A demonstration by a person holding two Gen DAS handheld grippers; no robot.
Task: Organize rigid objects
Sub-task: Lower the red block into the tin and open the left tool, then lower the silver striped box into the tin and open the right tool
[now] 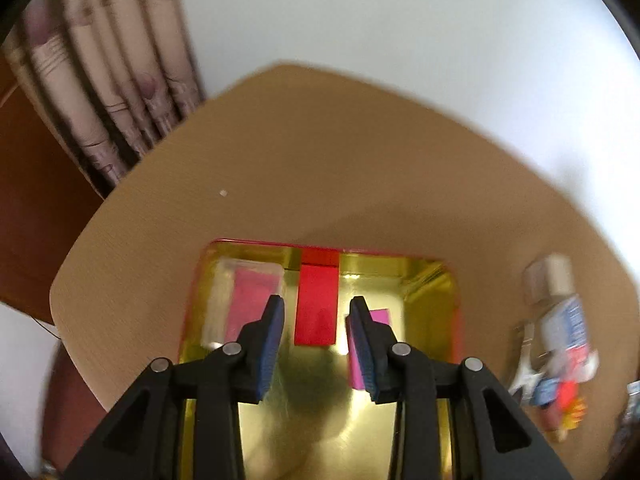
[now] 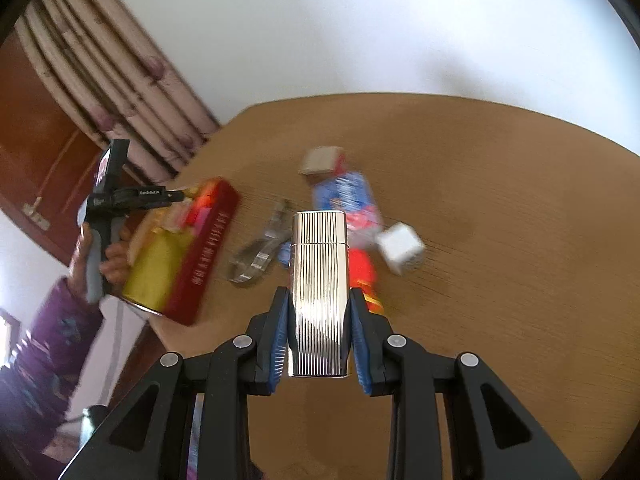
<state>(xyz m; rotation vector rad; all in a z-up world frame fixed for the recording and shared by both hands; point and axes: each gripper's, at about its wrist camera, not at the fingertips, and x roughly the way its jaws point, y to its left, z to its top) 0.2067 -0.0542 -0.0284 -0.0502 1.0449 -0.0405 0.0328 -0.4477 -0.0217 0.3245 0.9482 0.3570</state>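
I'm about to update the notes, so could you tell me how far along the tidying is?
Partly done: the gold tin already holds a red block and pink pieces. In hand: the right gripper grips a silver lighter. Left on the table: a bottle, a white cube and a clear clip.

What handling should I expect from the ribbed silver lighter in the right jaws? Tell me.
The silver lighter is probably stiff: its metal case shows no dent under the shut right gripper. Its polished sides look slippery. Stood on its narrow end, it would likely tip.
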